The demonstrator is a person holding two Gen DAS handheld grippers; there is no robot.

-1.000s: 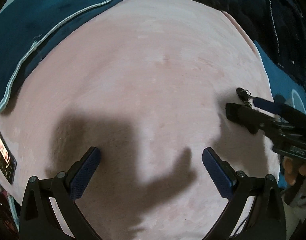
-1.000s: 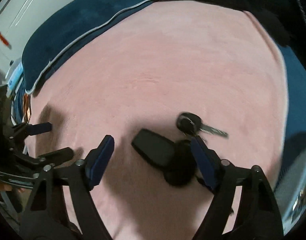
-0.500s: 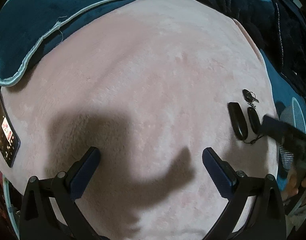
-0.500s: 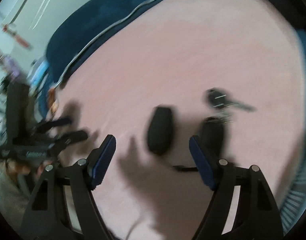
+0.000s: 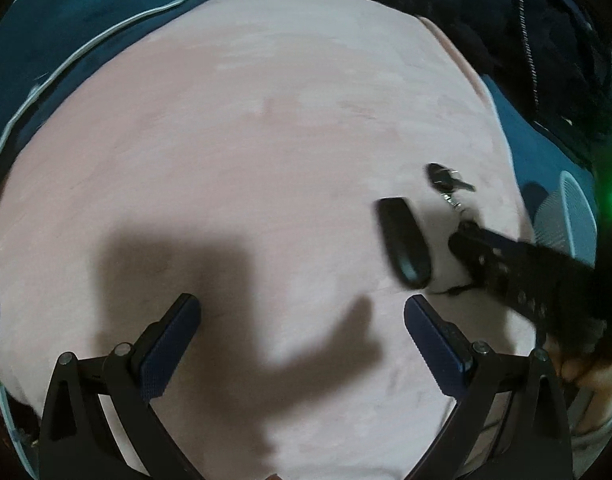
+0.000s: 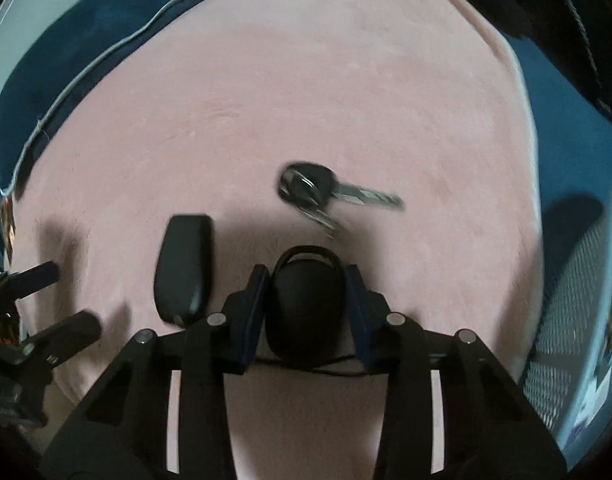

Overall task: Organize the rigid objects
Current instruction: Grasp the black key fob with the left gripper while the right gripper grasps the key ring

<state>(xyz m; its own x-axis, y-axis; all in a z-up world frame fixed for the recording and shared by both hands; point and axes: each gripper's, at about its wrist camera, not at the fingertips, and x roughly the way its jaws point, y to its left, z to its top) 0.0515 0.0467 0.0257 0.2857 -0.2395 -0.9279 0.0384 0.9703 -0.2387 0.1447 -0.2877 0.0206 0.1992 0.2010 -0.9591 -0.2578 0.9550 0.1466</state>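
Since a second ago, the right hand-held gripper (image 6: 308, 300) has shifted from straddling the long fob to the rounded one, and its jaws have just been closing, so both blue pads now press the sides of the rounded black key fob (image 6: 306, 304).

From left to right in the right wrist view: a dark teal blanket (image 6: 86, 32) with pale piping borders the pink blanket (image 6: 306, 100) that covers the surface; the left hand-held gripper (image 6: 66, 300) pokes in at the left edge; a long black fob (image 6: 184, 268) lies flat just beside the pinched one, apart from the pads; a black-headed key (image 6: 310, 188) with a silver blade lies just beyond the gripped fob, blurred; a pale mesh basket (image 6: 578, 300) stands at the right edge. A thin black cord (image 6: 326, 372) loops beneath the held fob.

In the left wrist view, the left hand-held gripper (image 5: 302, 332) hangs over bare pink blanket with its jaws spread wide and nothing between them, a hard shadow below. The long fob (image 5: 404, 246) lies ahead to its right, clear of its pads. No writing can be read anywhere.
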